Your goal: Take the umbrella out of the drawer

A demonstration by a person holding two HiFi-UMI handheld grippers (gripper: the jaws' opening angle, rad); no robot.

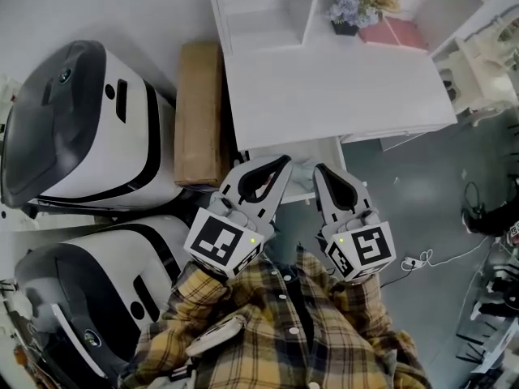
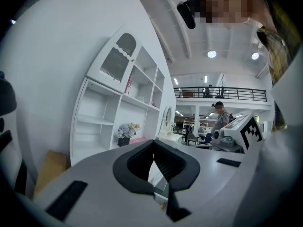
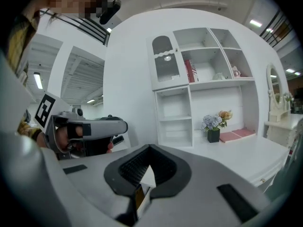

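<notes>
White-painted tabletop (image 1: 340,87) fills the upper middle of the head view, with a white open shelf unit (image 1: 268,6) along its back, a small dark pot of pale flowers (image 1: 354,10) and a flat pink book (image 1: 397,32) beside it. Under its near edge sits a white drawer section (image 1: 296,154); whether it is pulled out is hard to tell, and the umbrella is hidden in every view. Just in front of that section, side by side, the left tongs (image 1: 281,164) and the right tongs (image 1: 319,171) are each pinched tip to tip with nothing between them. A brown cardboard box (image 1: 200,112) lies against the tabletop's left side, next to two white-and-black rounded machines (image 1: 81,120), and a yellow plaid shirt (image 1: 284,331) fills the bottom. In the left gripper view the left tongs (image 2: 153,143) meet at the tips, empty, and point level toward the shelf unit (image 2: 118,103) and flowers (image 2: 127,130); the right tongs' marker cube (image 2: 247,129) shows at the right, and a person (image 2: 220,119) stands far off. In the right gripper view the right tongs (image 3: 149,148) are likewise closed on nothing, facing the shelf unit (image 3: 203,79), the flowers (image 3: 213,122) and the pink book (image 3: 238,135), with the left tongs (image 3: 90,126) at the left.
</notes>
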